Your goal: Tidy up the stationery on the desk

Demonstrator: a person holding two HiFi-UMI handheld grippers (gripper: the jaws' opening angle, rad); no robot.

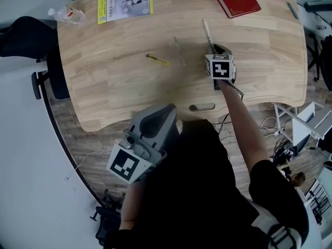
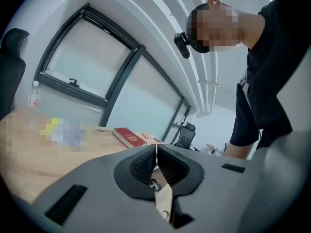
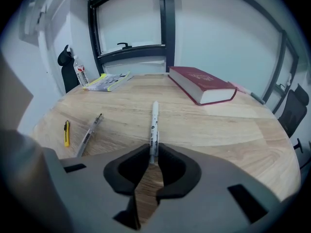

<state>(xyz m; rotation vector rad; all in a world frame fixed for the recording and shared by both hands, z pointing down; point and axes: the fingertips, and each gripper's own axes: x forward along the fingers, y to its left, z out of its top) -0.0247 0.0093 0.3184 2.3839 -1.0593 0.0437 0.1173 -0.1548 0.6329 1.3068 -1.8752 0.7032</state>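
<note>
Two hand-held grippers appear in the head view, with the person's dark-sleeved torso nearest the camera. Closest to the body, the left gripper [image 2: 156, 153] is held off the desk [image 1: 114, 92], over the wooden floor before its near edge. Its jaws are pressed together with nothing between them. Farther out, the right arm reaches over the near edge of the desk, and the right gripper [image 3: 152, 155] has its jaws closed on the near end of a white pen [image 3: 154, 123]. The pen runs straight out from the jaws towards the far side of the desk; whether it rests on the wood or is raised slightly cannot be told. Left of the held pen, and apart from it, a clear pen [image 3: 89, 134] lies on the desk. Just beyond that on the left lies a short yellow utility knife [image 3: 66, 133], separate from the clear pen. Towards the far side, a thick red book [image 3: 201, 84] lies flat at the right, ahead of the right gripper. A thin booklet with a yellow margin [image 3: 108, 80] lies flat at the far left. A plastic water bottle [image 3: 80, 74] is at the far left corner, next to the booklet, and a black chair [image 1: 23, 38] is beside that end of the desk.
</note>
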